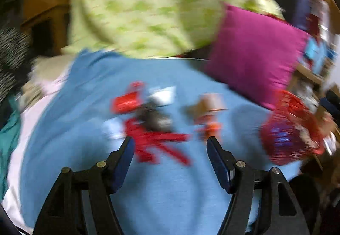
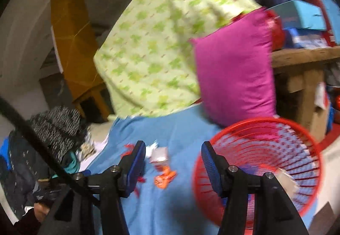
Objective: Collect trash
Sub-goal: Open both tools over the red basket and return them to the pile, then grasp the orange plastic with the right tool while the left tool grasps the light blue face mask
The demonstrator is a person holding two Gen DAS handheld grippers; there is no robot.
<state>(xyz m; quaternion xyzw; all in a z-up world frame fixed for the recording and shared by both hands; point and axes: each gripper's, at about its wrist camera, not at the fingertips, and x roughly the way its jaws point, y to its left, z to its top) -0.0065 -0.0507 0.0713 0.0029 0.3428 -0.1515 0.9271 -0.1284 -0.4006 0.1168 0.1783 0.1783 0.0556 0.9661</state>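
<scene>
Both views heavily motion-blurred; detail on the small items is poor. Left gripper (image 1: 170, 143) jaws spread wide, nothing between them, held above the blue bedsheet (image 1: 85, 128). Just ahead of its fingertips lies a scatter of trash: a red wrapper (image 1: 157, 143) nearest, sprawled flat between and slightly beyond the jaws; a dark crumpled piece (image 1: 156, 118) behind it; a red packet (image 1: 127, 101) and a white scrap (image 1: 162, 94) farther out; an orange wrapper (image 1: 210, 126) ahead of the right finger. Red mesh basket (image 1: 291, 128) sits off to that gripper's right, beside a magenta pillow (image 1: 255, 54). Right gripper (image 2: 173, 150) also wide, empty; the basket (image 2: 265, 126) is immediately to its right with a pale scrap (image 2: 285, 177) apparently already inside, and the orange wrapper (image 2: 164, 176) and a white packet (image 2: 158, 155) lie between and just beyond its jaws. Judgement: all of this looks like thin foil or paper, very light, limp, likely slick, lying flat on soft cloth that will give under pressure. Best hold is on a raised crease or crumpled ridge, not a flat edge; a pinch pressed too deep risks gathering the sheet with it. A green-patterned cloth (image 2: 159, 48) hangs behind, well apart.
</scene>
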